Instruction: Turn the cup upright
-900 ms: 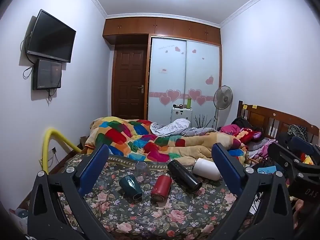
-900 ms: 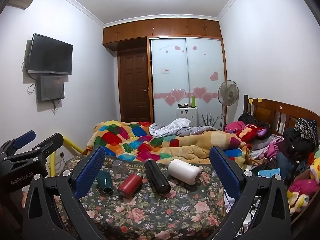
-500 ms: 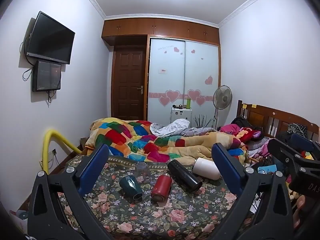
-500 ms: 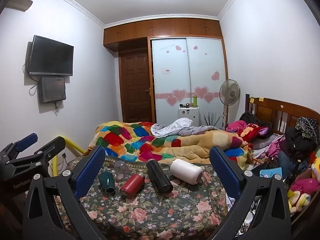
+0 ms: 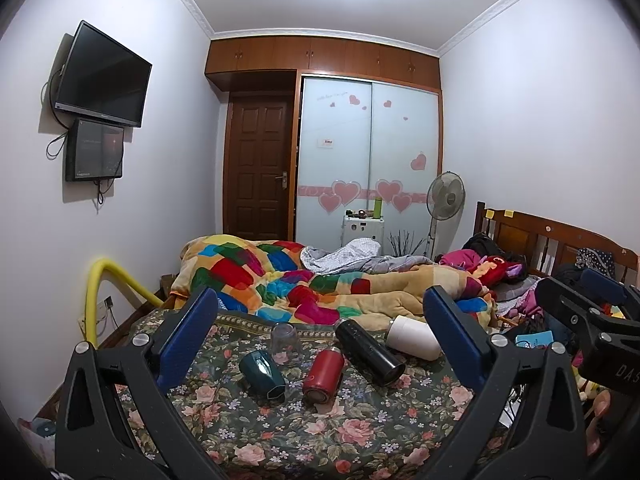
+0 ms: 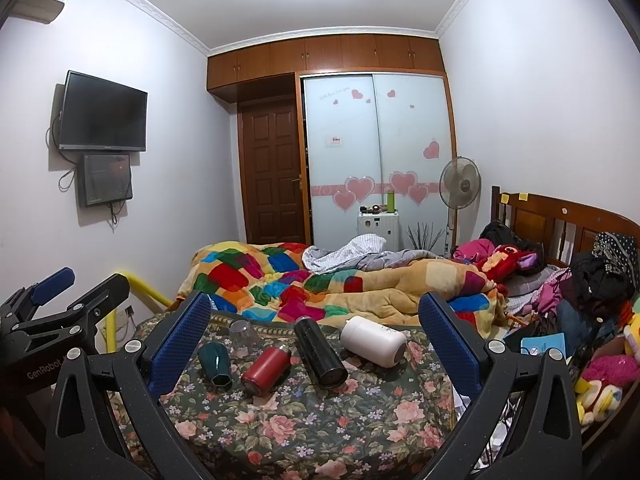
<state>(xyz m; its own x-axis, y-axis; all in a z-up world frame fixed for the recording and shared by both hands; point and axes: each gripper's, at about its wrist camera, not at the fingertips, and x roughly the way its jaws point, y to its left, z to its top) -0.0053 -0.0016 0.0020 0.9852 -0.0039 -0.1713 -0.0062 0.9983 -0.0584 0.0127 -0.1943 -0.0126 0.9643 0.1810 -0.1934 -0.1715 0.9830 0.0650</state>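
Several cups lie on their sides on a floral cloth: a dark green cup, a red flask, a black flask and a white cup. A clear glass stands mouth-down behind them. My left gripper is open and empty, short of the cups. My right gripper is open and empty too. Each gripper shows at the edge of the other's view.
A colourful quilt lies heaped just behind the cups. Clothes and toys pile up at the right by the wooden headboard. A yellow padded rail stands at the left. A fan, wardrobe and door are far back.
Both views have shifted slightly; the cups sit a little lower and nearer in the right view. The cups have not moved, and both grippers stay open.
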